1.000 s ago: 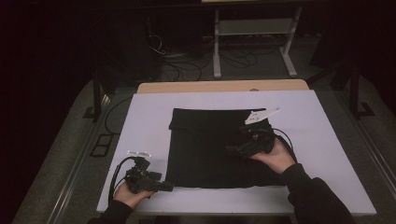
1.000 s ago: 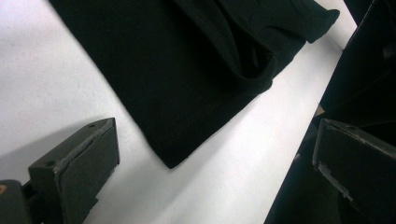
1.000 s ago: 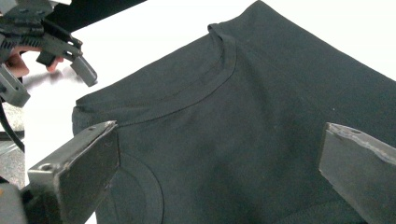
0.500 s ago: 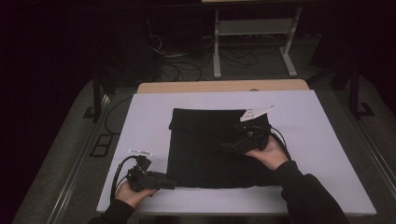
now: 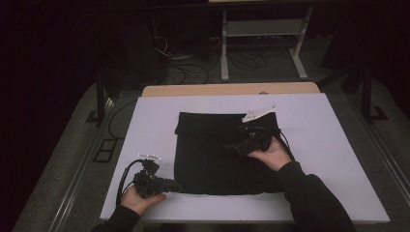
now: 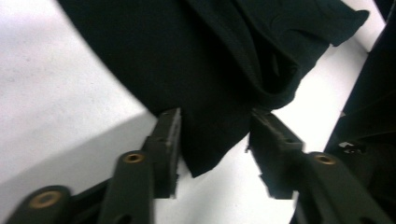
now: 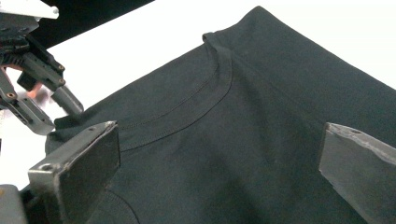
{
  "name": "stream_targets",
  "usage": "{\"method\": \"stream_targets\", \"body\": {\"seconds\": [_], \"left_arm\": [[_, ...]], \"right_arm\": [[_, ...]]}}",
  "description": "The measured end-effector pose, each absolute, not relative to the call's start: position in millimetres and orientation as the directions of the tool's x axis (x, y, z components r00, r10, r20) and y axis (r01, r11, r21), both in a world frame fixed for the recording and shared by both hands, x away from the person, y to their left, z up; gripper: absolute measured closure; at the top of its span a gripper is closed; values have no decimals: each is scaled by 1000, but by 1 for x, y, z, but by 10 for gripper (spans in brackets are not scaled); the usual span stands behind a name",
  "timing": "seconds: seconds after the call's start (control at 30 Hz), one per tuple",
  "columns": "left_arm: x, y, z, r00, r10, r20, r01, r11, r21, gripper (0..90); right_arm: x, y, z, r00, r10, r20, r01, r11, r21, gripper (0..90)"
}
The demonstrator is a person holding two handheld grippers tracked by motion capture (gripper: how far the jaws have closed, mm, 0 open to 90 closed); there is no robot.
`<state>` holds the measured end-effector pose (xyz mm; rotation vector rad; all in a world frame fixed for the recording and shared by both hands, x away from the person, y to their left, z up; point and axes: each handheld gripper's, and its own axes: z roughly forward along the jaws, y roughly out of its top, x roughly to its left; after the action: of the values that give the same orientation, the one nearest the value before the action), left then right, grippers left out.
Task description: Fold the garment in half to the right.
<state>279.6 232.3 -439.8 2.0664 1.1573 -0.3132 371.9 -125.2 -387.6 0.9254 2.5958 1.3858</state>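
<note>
Table (image 5: 145, 121): white top, carries everything.
Shirt (image 5: 212, 150): black, folded flat, table centre.
Right gripper (image 5: 231, 148): jaws wide, released, over shirt's 3 o'clock half.
Left gripper (image 6: 215, 140): at shirt's 7 o'clock corner, jaws just closing, corner between them, not yet clamped.

The high view looks forward and down from above the near edge of the counter (image 5: 145, 125), taking in the whole top. Each claw view rides low and close over the black shirt (image 5: 212, 150), which all three views share; the right claw view also catches the left claw (image 7: 51, 112).
</note>
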Motion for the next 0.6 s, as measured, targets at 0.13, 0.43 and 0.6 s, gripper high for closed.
{"method": "stream_targets", "body": {"seconds": [0.13,0.43,0.6], "left_arm": [[281,232,-442,555,623,-551,825,-326,463,654],[283,233,-440,553,634,-541,826,-331,456,833],[283,235,-436,568,626,-534,814,-330,479,839]], "right_arm": [[375,-124,-388,-819,531,219,477,417,774,0],[383,-120,-386,-820,532,211,472,420,775,0],[389,-117,-389,-820,534,206,472,426,772,0]]}}
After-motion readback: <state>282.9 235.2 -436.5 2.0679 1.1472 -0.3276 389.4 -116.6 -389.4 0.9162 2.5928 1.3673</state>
